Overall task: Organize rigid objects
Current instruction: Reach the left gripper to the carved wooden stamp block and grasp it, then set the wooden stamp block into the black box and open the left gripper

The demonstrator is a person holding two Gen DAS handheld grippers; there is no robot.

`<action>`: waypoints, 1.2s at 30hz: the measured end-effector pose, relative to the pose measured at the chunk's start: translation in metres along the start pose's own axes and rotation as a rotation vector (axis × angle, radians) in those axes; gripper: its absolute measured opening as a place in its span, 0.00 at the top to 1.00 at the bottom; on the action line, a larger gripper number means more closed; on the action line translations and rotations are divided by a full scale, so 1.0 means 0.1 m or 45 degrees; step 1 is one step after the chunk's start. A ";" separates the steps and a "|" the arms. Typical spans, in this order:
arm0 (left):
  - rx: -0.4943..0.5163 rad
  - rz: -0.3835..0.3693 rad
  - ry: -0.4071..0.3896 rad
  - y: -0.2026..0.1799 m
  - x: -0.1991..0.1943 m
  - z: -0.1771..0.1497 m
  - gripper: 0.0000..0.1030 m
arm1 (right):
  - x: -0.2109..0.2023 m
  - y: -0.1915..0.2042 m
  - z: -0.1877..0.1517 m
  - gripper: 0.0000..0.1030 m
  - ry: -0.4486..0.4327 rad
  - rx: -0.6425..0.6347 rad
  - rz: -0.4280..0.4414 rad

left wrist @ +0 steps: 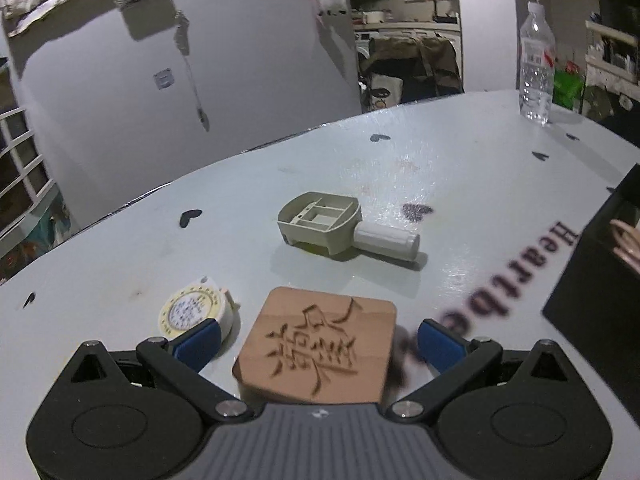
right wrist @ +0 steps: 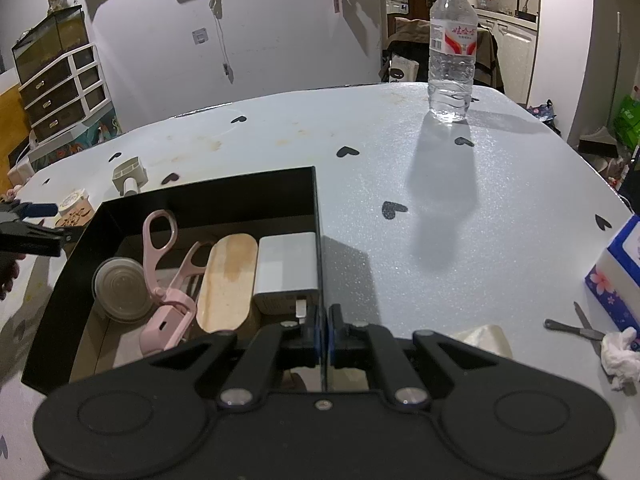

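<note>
Left gripper (left wrist: 316, 342): jaws spread wide around the square wooden block with a carved character (left wrist: 316, 346), not pressing it.
Right gripper (right wrist: 323, 334): clamped on the black box's wall (right wrist: 318, 240) (steadying it, likely).
Done: pink curler (right wrist: 166, 276), wooden paddle (right wrist: 228, 280), white charger (right wrist: 286, 268) boxed.
Left: block, round tape measure (left wrist: 192, 310), beige handled scoop (left wrist: 320, 224) on the pale table (left wrist: 120, 260).
Pose: both grippers angled downward.

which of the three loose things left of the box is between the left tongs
The carved wooden block. It lies between the open left tongs, untouched by their pads. The round tape measure sits just outside them, and the beige handled tool lies farther off.
</note>
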State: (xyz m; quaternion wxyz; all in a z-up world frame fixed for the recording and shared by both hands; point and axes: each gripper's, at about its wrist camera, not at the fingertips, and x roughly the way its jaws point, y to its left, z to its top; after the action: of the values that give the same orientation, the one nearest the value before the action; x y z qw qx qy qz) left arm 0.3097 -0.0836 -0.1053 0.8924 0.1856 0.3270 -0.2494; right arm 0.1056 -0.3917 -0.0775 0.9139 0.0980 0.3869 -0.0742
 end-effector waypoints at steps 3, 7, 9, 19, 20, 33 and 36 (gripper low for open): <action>0.015 -0.022 0.015 0.03 0.09 0.02 0.00 | 0.00 0.00 0.00 0.96 0.001 0.000 -0.002; -0.005 -0.079 0.028 0.05 0.07 0.01 0.09 | 0.00 0.00 0.00 0.96 0.001 0.001 -0.002; -0.017 -0.086 0.028 0.05 0.03 0.00 0.16 | 0.00 -0.01 0.00 0.96 0.001 -0.001 -0.003; -0.017 -0.054 -0.043 -0.09 -0.43 0.06 0.23 | 0.00 -0.01 -0.01 0.96 0.001 -0.001 -0.001; 0.016 -0.081 -0.073 -0.15 -0.55 0.12 0.23 | 0.00 0.00 0.00 0.96 0.001 -0.001 -0.002; 0.639 -0.768 -0.140 -1.16 -1.38 0.38 0.23 | -0.02 -0.01 0.00 0.96 -0.001 -0.002 0.003; 0.741 -0.813 -0.099 -1.32 -1.36 0.35 0.23 | -0.02 0.00 -0.01 0.96 -0.002 0.000 0.003</action>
State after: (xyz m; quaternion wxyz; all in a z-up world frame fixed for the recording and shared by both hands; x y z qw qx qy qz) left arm 0.1625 -0.1633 -0.0105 0.6924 0.3096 0.2503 -0.6017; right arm 0.1038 -0.3920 -0.0766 0.9143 0.0984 0.3861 -0.0731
